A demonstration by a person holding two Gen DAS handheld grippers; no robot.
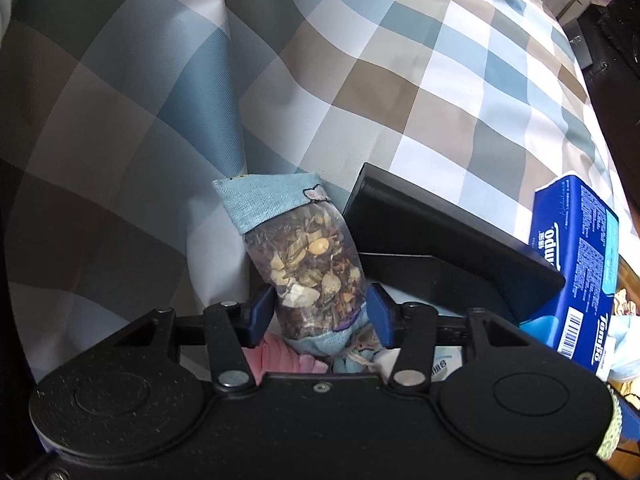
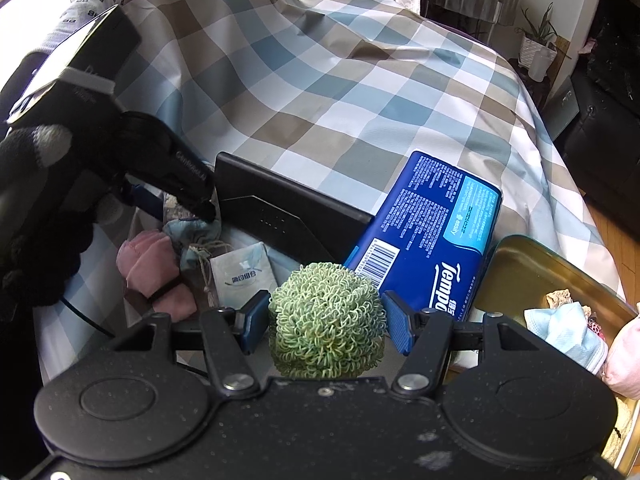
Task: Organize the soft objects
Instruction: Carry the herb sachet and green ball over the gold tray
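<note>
My left gripper (image 1: 318,316) is shut on a clear sachet of dried herbs with blue cloth ends (image 1: 308,268), held upright above the bed. My right gripper (image 2: 326,322) is shut on a fuzzy green ball (image 2: 326,320). In the right wrist view the left gripper (image 2: 168,196) shows at the left, over a pink soft item (image 2: 154,268), the sachet's blue cloth end with a cord (image 2: 196,240) and a white packet (image 2: 242,276). A gold tin (image 2: 516,264) at the right holds a light blue mask (image 2: 568,328) and other soft things.
A checked blue, brown and white bedcover (image 2: 340,92) fills the background. A black flat device (image 2: 280,212) leans by a blue Tempo tissue pack (image 2: 432,236); both also show in the left wrist view, the device (image 1: 432,236) and the pack (image 1: 576,264). Dark furniture (image 2: 600,128) stands at the right.
</note>
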